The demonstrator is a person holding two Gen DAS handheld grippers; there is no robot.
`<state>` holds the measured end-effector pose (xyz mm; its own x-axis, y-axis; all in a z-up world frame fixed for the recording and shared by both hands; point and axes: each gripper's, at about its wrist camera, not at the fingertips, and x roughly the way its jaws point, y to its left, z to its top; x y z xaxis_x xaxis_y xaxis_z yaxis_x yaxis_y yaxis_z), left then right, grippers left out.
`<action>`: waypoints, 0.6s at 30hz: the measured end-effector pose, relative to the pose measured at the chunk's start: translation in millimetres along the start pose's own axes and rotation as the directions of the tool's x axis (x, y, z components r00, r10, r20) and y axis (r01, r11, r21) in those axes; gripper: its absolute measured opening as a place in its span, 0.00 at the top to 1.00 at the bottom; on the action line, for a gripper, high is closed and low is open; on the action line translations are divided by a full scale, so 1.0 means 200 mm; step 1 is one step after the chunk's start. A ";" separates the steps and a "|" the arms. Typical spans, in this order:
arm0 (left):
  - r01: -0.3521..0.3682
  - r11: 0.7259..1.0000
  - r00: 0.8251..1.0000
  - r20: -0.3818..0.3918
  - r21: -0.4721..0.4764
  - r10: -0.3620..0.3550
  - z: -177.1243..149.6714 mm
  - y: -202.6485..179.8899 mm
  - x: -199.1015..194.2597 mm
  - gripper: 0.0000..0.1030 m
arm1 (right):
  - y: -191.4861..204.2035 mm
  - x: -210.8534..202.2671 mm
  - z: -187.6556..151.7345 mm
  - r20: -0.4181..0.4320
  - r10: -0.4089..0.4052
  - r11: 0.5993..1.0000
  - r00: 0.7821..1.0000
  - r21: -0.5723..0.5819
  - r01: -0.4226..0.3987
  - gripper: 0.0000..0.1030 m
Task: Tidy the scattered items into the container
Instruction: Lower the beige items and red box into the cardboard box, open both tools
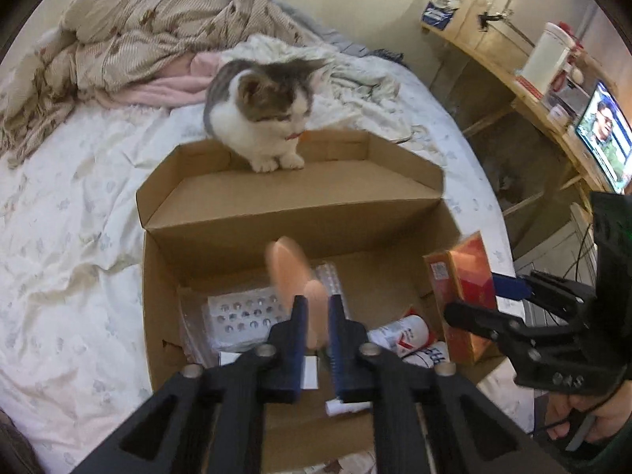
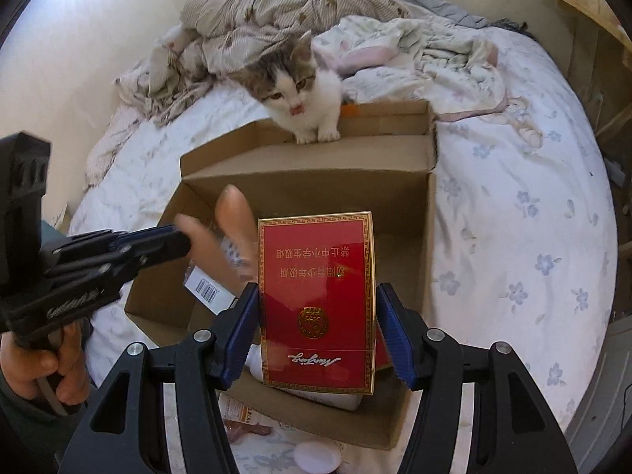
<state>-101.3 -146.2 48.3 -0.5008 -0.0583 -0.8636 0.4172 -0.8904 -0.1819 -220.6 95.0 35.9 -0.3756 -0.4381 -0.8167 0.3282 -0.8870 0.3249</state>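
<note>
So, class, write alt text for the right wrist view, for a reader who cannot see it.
The right gripper holds a red and gold cigarette carton over an open cardboard box on a floral bedsheet. A grey and white kitten stands on the box's far flap, while the left gripper holds a blurred peach-coloured item.

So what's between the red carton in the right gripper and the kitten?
Only bare cardboard: the box and its far inner wall, then the folded-back flap the kitten stands on. The right wrist view shows it.
</note>
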 end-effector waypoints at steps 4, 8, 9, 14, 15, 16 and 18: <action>-0.018 1.000 1.000 -0.020 -0.015 0.017 0.01 0.05 0.05 0.91 | 0.01 0.03 0.01 -0.013 -0.008 1.000 1.000 -0.019 0.008 0.39; -0.021 0.999 0.999 -0.036 -0.027 0.020 -0.02 0.08 0.06 0.91 | 0.02 0.07 0.02 -0.025 -0.041 0.998 0.999 -0.038 0.040 0.39; -0.019 0.999 0.999 -0.036 -0.028 0.018 -0.04 0.08 0.06 0.91 | 0.03 0.08 0.02 -0.025 -0.043 0.998 0.999 -0.040 0.042 0.39; -0.001 0.999 0.999 -0.043 -0.037 -0.001 -0.12 0.09 0.04 0.87 | 0.03 0.10 0.03 -0.028 -0.055 0.998 0.998 -0.035 0.054 0.38; 0.008 0.999 0.998 -0.055 -0.036 -0.010 -0.14 0.09 0.04 0.80 | 0.03 0.10 0.03 -0.024 -0.064 0.998 0.998 -0.029 0.064 0.37; 0.010 0.999 0.998 -0.064 -0.032 -0.012 -0.15 0.08 0.04 0.75 | 0.03 0.10 0.04 -0.022 -0.074 0.997 0.997 -0.022 0.073 0.36; 0.010 1.000 0.998 -0.064 -0.028 -0.012 -0.18 0.08 0.03 0.50 | 0.02 0.08 0.04 -0.010 -0.085 0.996 0.996 -0.010 0.085 0.20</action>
<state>-69.8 -144.2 23.8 -0.4562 -0.0189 -0.8897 0.4331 -0.8781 -0.2034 -233.0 83.8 28.2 -0.3933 -0.3594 -0.8463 0.3036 -0.9196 0.2494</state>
